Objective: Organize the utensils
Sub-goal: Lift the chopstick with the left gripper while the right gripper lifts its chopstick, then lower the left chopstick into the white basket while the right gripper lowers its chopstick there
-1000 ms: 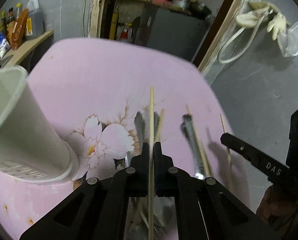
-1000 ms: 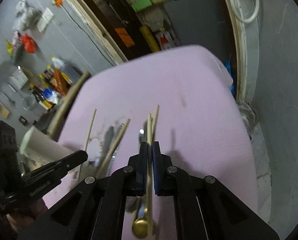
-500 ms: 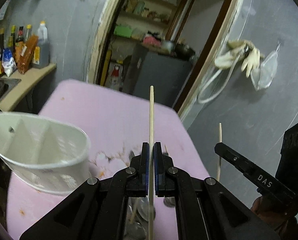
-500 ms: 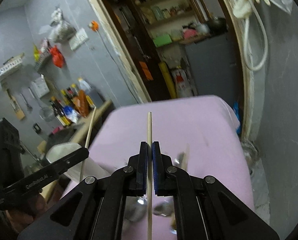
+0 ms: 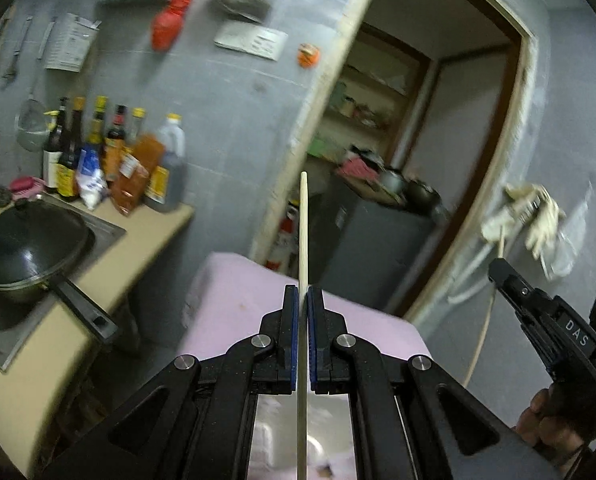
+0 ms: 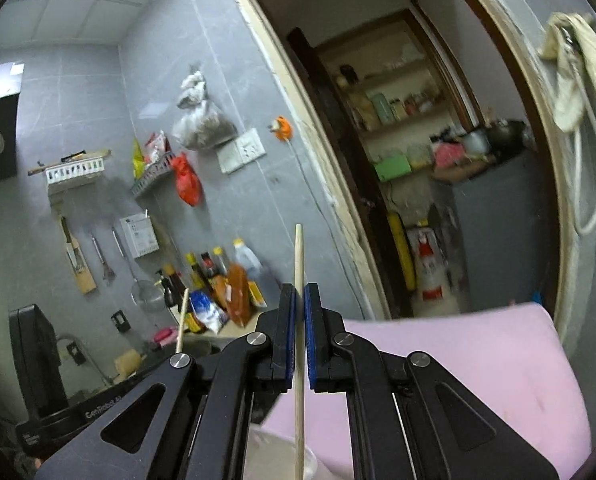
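My left gripper (image 5: 302, 296) is shut on a wooden chopstick (image 5: 302, 224) that points up and forward, held high above the pink table (image 5: 234, 300). My right gripper (image 6: 299, 294) is shut on a second wooden chopstick (image 6: 298, 256), also raised. The right gripper shows at the right edge of the left wrist view (image 5: 497, 270) with its chopstick (image 5: 482, 332). The left gripper's body (image 6: 34, 360) and its chopstick (image 6: 182, 320) show at the left of the right wrist view. A white rim of the utensil holder (image 6: 278, 456) shows low in the right wrist view. The other utensils are out of view.
A counter (image 5: 98, 264) at the left holds a black wok (image 5: 30, 248) and several bottles (image 5: 110, 160). A doorway (image 5: 397, 152) with shelves and a grey cabinet (image 5: 369, 248) lies behind the table. Gloves and a hose (image 5: 529, 216) hang on the right wall.
Both grippers have lifted and tilted up with their chopsticks. The table, the spoons and the white holder have dropped below the views; walls and doorway now fill them.
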